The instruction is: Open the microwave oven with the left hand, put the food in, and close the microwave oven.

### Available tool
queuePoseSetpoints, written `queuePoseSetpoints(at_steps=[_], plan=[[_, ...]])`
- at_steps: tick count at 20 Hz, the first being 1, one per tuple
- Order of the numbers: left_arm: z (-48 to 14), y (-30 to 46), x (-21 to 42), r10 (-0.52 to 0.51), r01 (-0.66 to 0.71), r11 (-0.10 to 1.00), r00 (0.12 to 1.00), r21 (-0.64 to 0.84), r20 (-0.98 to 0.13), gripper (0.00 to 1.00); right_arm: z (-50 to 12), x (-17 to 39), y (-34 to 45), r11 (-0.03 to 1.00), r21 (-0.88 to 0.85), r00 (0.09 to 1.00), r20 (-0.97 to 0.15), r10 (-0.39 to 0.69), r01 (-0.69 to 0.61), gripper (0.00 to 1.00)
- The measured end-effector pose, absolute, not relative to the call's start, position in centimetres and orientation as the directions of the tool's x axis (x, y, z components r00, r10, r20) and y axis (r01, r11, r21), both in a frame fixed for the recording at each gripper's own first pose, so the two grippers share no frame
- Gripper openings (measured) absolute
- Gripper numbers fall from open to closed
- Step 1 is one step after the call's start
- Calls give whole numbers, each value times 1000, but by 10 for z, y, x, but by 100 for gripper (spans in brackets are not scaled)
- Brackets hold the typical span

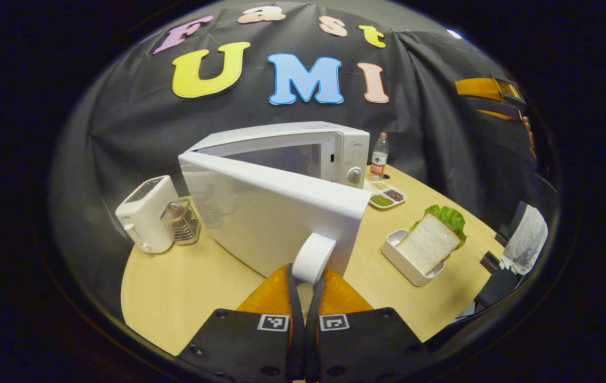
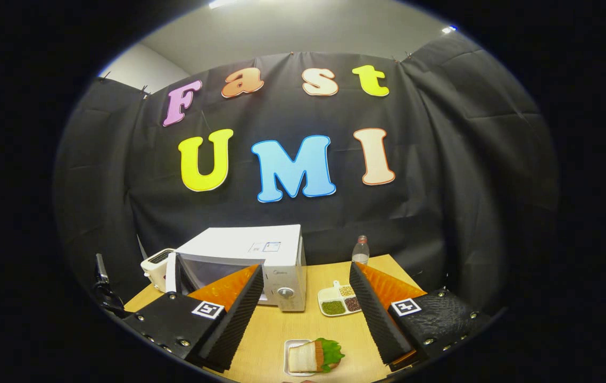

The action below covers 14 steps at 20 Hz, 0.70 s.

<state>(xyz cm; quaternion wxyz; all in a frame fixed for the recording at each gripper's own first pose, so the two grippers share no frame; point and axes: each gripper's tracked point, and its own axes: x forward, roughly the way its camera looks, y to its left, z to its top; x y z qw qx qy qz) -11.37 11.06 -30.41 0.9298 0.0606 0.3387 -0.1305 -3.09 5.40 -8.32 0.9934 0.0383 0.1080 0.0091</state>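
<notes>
The white microwave (image 1: 303, 149) stands at the back of the table with its door (image 1: 271, 218) swung wide open toward me. My left gripper (image 1: 307, 279) is shut on the door's round white handle (image 1: 313, 255), one finger on either side. The food, a slice of bread with lettuce in a small white tray (image 1: 420, 247), lies on the table to the right of the door. In the right gripper view my right gripper (image 2: 304, 268) is open, with nothing between its fingers. It hangs above and short of the tray (image 2: 310, 356), facing the microwave (image 2: 260, 260).
A white toaster (image 1: 146, 213) and a glass-and-metal jar (image 1: 181, 221) stand left of the door. A divided dish of beans (image 1: 386, 194) and a water bottle (image 1: 380, 154) stand right of the microwave. The wooden table (image 1: 175, 287) ends just right of the tray, where a white sleeve (image 1: 526, 239) shows.
</notes>
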Motion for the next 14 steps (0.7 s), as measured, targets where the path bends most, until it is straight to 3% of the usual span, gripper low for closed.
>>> queuePoseSetpoints(at_steps=[14], plan=[[-292, 264, -162, -165, 244, 969, 763, 42, -625, 7, -103, -48, 101, 999, 50, 966, -257, 8, 5, 98]])
